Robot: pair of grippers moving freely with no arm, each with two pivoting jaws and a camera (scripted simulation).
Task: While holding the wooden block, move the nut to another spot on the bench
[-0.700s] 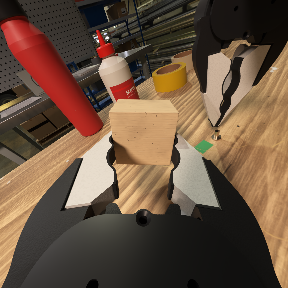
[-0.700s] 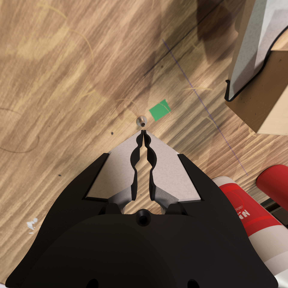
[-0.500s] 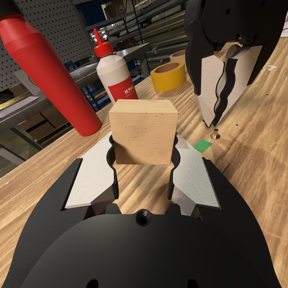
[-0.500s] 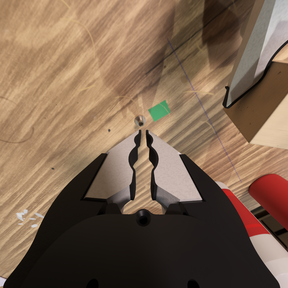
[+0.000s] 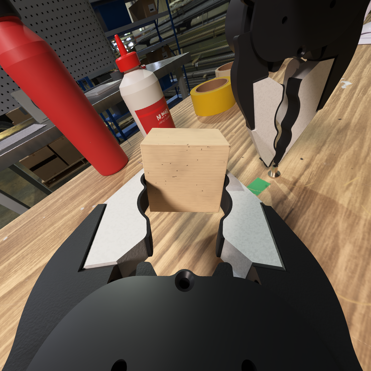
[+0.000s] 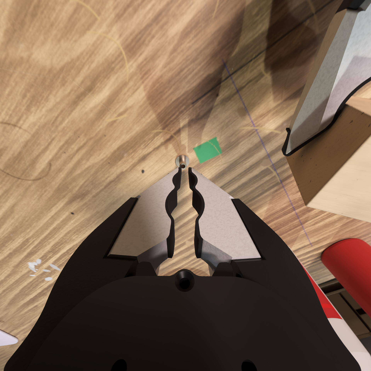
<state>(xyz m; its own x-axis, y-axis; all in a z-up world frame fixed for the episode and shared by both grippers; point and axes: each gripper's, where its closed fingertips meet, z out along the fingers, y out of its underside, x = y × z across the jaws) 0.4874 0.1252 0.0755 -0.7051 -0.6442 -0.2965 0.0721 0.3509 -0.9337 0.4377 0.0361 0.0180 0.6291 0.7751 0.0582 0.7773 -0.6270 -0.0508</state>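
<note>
My left gripper (image 5: 185, 176) is shut on the pale wooden block (image 5: 184, 172) and holds it on the wooden bench (image 5: 301, 251). The small metal nut (image 5: 274, 173) stands on the bench to the right of the block. My right gripper (image 6: 184, 169) points straight down and is open by a narrow gap. Its tips hang just above the nut (image 6: 182, 160), and the left fingertip (image 6: 178, 170) is nearest to it. The right gripper also shows in the left wrist view (image 5: 274, 163). The block (image 6: 331, 170) shows at the right edge of the right wrist view.
A green tape patch (image 5: 258, 185) lies on the bench between nut and block. A red bottle (image 5: 56, 96) and a white glue bottle (image 5: 144, 96) stand behind the block at the left. A yellow tape roll (image 5: 212, 96) and a beige one (image 5: 222, 70) sit farther back.
My right gripper has gone from nearly shut to a narrow gap and has come down closer to the nut. My left gripper and the block have not moved.
</note>
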